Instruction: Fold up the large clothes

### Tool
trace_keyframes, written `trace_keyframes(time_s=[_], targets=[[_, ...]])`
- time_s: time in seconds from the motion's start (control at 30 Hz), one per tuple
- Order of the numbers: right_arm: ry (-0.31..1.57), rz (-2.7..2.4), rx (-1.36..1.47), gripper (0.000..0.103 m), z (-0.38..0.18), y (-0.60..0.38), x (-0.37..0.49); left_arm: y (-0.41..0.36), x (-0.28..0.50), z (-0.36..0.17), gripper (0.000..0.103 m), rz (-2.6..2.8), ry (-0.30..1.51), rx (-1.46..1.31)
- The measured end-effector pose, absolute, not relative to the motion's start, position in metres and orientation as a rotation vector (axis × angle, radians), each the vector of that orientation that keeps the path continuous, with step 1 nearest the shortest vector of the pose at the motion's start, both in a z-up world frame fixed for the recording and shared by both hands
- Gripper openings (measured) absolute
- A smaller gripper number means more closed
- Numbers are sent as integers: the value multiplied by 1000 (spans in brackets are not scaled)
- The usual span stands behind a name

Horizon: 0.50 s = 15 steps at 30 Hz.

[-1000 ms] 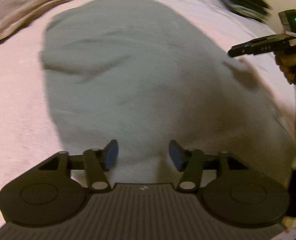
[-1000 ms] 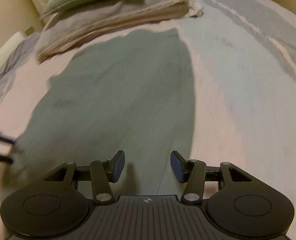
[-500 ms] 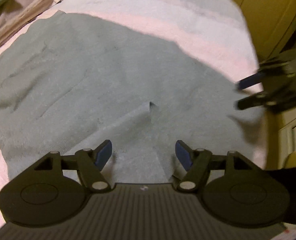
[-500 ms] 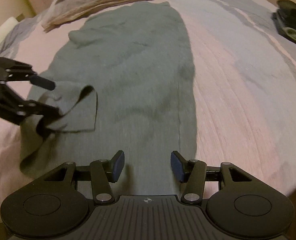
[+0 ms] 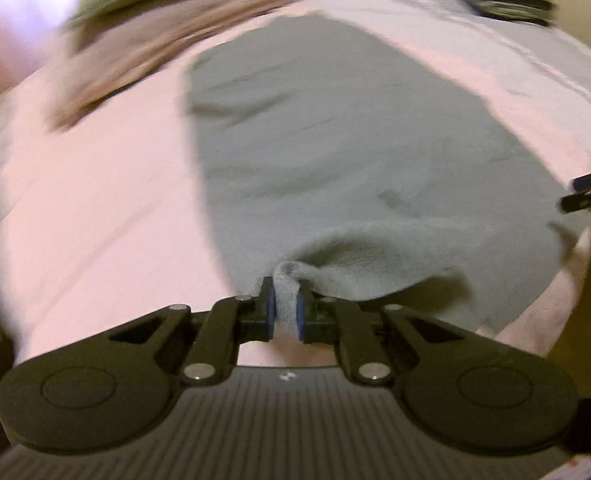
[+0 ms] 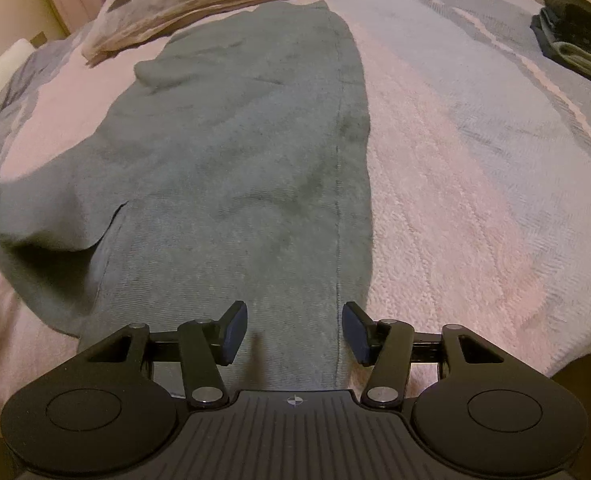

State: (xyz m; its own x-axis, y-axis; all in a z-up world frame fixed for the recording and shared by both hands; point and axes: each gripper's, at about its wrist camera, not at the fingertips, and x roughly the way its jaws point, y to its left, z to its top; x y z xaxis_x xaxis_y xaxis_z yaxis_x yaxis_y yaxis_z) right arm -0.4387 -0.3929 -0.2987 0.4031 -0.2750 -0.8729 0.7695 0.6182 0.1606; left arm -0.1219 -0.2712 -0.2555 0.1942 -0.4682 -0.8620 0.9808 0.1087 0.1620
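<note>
The big grey-green soft knitted garment (image 6: 235,168) is lying long and mostly flat on the pink and pale grey striped bed cover (image 6: 475,184). Its far end is reaching toward the pile of tan folded blankets (image 6: 215,4) at the head of the bed.

Half a second ago my left gripper (image 5: 285,312) was hanging over the cloth with its fingers wide apart. Now it is squeezing a bunch of the near edge between its blue pads (image 5: 270,312), and the cloth is rising in a little hump just behind the pinch. In the right wrist view the near left corner is lifting and curling over the flat part. I think this means the fold is just starting on the left side.

My right gripper (image 6: 294,334) is not changing much. Its fingers are standing wide apart, holding nothing, and it is hovering low over the near right end of the garment, close to the long seam. I cannot tell if the pads are touching the cloth. I think it needs to close on that edge next, so both sides can lift together.

A stack of dark folded clothes (image 6: 579,36) is sitting far off on the right side of the bed, well apart from the garment. The left view is blurry because the gripper is moving.
</note>
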Motion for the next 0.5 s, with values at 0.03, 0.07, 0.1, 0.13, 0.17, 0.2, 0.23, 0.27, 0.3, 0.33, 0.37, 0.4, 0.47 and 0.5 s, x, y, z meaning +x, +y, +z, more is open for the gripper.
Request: trace_keyframes(time_s=[0.03,0.07,0.1,0.13,0.17,0.2,0.23,0.27,0.3,0.33,0.37,0.4,0.47,0.5], targets=[[936,-704,611,50,-300,-393,-439,-257,-116,-256,6,-1172,762,867],[939,-692,609,51,-302,-392,-440,-244,-111,-259,6,-1123,799,861],[945,-682,603,51,-304,-391,-441,-232,-104,-264,6,-1065,820,862],[950,-678,596,51,-306,-390,-442,-220,-97,-269,6,-1012,836,858],[955,-678,592,51,-307,-389,-443,-208,-89,-272,6,-980,861,851],[956,-683,595,51,-308,-388,-446,-199,-83,-275,6,-946,889,835],[953,-692,600,51,-308,-388,-449,-193,-77,-276,6,-919,919,798],[950,-706,603,52,-309,-387,-452,-188,-71,-277,8,-912,954,757],[949,-720,607,52,-310,-386,-456,-184,-69,-278,9,-919,976,722],[951,-734,617,52,-312,-385,-459,-185,-67,-278,9,-933,987,690],[951,-748,638,52,-316,-384,-463,-187,-65,-281,14,-956,1011,649],[945,-760,657,52,-319,-383,-466,-190,-61,-284,18,-989,1049,607],[914,-776,703,52,-324,-382,-473,-192,-55,-293,29,-1032,1109,542],[895,-778,723,52,-326,-382,-476,-196,-53,-298,29,-1050,1125,513]])
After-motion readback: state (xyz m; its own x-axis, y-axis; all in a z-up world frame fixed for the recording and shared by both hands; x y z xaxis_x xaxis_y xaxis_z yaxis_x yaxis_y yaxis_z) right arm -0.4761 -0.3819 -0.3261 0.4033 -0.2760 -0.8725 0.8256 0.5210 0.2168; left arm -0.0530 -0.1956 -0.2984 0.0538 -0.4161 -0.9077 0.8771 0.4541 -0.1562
